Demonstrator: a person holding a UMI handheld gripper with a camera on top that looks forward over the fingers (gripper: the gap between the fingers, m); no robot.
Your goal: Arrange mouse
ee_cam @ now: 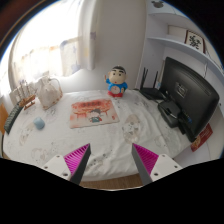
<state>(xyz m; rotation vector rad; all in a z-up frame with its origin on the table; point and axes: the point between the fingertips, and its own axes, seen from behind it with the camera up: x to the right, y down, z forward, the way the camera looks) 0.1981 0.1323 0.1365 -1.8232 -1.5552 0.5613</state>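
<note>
Just ahead of the spread-apart fingers of the gripper (110, 160) the white tabletop (110, 138) lies bare — a broad open strip. Beyond it, the flat red-and-white printed booklet (93, 112) lies low. Behind that stands the small cartoon boy figurine in a blue top (117, 82), upright. The right side is crowded — a black flat-screen monitor (189, 90) with dark devices at its foot. To the left, a crumpled clear plastic bag (46, 92) stands.
</note>
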